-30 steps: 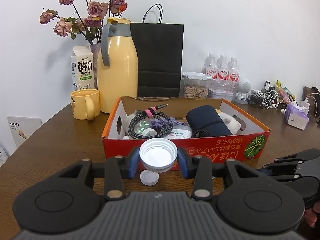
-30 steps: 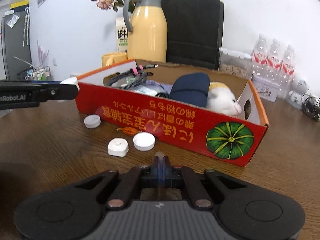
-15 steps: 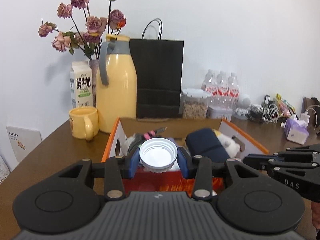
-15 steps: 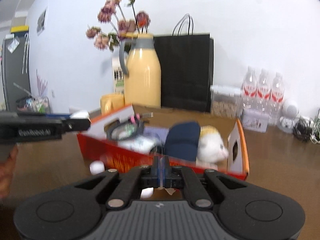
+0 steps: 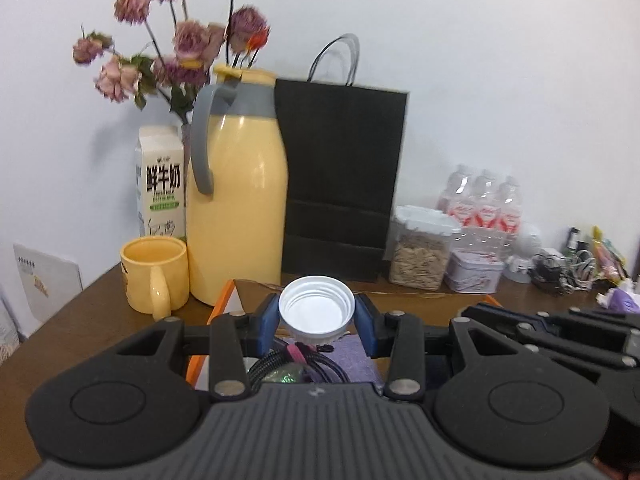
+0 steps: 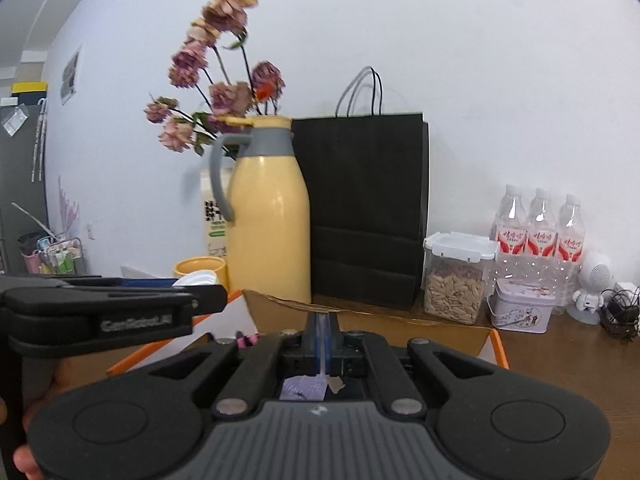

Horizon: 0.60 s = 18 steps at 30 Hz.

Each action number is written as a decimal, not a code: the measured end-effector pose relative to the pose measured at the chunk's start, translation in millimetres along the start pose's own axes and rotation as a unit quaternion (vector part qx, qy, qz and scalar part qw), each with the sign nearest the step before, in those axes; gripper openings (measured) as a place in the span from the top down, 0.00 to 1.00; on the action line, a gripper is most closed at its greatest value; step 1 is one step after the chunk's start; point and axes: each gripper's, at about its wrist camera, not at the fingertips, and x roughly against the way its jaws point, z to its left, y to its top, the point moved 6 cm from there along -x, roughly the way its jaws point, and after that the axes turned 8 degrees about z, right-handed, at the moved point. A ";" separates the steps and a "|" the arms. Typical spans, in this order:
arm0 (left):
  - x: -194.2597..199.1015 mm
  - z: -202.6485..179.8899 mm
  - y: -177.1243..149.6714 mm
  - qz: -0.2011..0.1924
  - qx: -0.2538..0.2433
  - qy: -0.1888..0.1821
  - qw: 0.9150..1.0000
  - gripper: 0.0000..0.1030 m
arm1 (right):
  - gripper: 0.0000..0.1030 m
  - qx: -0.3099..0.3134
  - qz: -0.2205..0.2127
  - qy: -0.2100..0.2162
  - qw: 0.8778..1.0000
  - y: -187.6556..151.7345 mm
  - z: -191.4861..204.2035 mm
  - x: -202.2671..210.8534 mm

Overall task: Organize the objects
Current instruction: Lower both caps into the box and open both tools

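My left gripper (image 5: 317, 314) is shut on a white screw lid (image 5: 316, 311), open side up, and holds it above the near end of the orange cardboard box (image 5: 224, 300). Below it in the box lie a coiled black cable (image 5: 276, 360) and a purple cloth (image 5: 352, 360). My right gripper (image 6: 322, 334) is shut and empty, raised over the same box (image 6: 498, 344). The left gripper shows at the left of the right wrist view (image 6: 120, 308), with the lid (image 6: 196, 280) in it. The right gripper shows at the right of the left wrist view (image 5: 560, 328).
A yellow thermos jug (image 5: 236, 216), a yellow mug (image 5: 156, 276), a milk carton (image 5: 160, 184) and dried roses (image 5: 180, 44) stand behind the box at the left. A black paper bag (image 5: 340, 184), a seed jar (image 5: 420, 256), a tin (image 5: 472, 276) and water bottles (image 5: 484, 208) stand behind.
Both grippers have risen from the tabletop in front of the box to above the box. The left one carries the white lid with it; the caps on the table have dropped out of view.
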 end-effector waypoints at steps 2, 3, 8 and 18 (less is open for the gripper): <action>-14.0 1.9 -3.7 0.014 0.002 0.002 1.000 0.60 | 0.99 -0.008 0.001 0.000 1.000 -1.9 -4.8 -11.0; -19.3 2.3 -6.6 0.021 -0.002 0.003 1.000 0.60 | 0.99 -0.012 0.002 0.002 1.000 -4.1 -7.0 -15.6; -26.1 2.9 -12.8 0.028 -0.013 0.003 1.000 0.60 | 0.99 -0.022 0.024 0.008 0.999 -14.9 -14.2 -31.8; -20.3 1.5 -14.8 -0.005 -0.023 0.043 0.999 0.03 | 0.92 -0.025 0.037 -0.026 0.999 -20.7 -23.5 -31.8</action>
